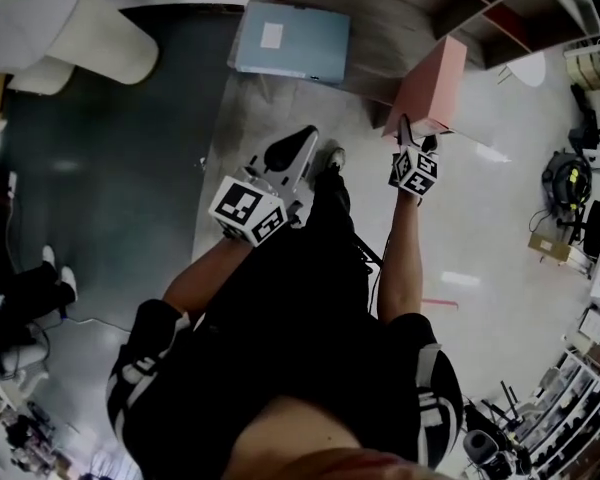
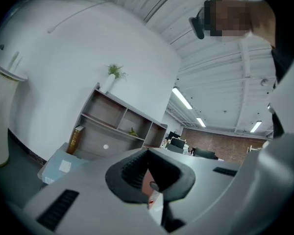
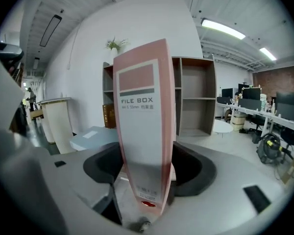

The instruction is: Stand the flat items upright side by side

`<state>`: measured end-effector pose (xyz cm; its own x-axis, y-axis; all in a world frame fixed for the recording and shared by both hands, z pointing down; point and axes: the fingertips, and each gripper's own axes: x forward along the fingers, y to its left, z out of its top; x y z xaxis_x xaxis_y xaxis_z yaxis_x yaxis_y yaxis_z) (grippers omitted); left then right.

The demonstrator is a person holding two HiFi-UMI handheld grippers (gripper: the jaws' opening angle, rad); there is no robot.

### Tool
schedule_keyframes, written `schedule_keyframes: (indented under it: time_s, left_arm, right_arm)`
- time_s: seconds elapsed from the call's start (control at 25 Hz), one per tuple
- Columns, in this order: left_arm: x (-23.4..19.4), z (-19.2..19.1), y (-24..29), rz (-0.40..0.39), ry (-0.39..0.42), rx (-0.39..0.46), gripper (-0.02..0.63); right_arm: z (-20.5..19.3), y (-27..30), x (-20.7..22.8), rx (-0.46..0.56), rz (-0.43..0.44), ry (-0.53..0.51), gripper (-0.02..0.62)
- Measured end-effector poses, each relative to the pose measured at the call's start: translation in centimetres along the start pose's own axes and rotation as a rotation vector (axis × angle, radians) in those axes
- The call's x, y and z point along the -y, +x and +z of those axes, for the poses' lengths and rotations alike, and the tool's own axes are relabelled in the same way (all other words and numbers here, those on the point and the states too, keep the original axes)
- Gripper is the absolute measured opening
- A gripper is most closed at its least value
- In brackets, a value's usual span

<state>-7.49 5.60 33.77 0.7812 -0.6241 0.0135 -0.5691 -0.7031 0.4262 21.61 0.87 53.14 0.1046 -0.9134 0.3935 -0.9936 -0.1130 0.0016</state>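
Observation:
A pink file box (image 1: 432, 83) is held up off the floor, with my right gripper (image 1: 413, 136) shut on its lower end. In the right gripper view its grey spine (image 3: 143, 131), printed FILE BOX, stands upright between the two pads (image 3: 188, 168). A blue file box (image 1: 290, 40) lies flat on the floor in front of the shelf unit, also seen low at the left as a blue file box (image 2: 59, 166). My left gripper (image 1: 302, 140) hangs left of the pink box, shut and holding nothing (image 2: 149, 180).
An open wooden shelf unit (image 1: 410, 8) stands ahead, with a brown book (image 2: 74, 140) in its lowest bay and a small plant (image 2: 115, 71) on top. A white round pedestal (image 1: 90, 33) stands at the left on dark carpet (image 1: 110, 168). Cables and gear (image 1: 570, 178) lie at the right.

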Motion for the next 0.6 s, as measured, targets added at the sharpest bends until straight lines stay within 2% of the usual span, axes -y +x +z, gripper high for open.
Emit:
schedule_keyframes:
  time_s: [0.24,0.6]
  left_arm:
    - [-0.1,0.7,3.9,-0.015,0.018,0.002,0.021]
    - [-0.9,3.6,12.5,-0.028,0.027,0.010,0.021]
  right_arm:
    - [0.0,2.6,1.5,-0.015,0.026,0.027,0.318]
    - [2.5,8.2,4.9,-0.051,0.062,0.014,0.316]
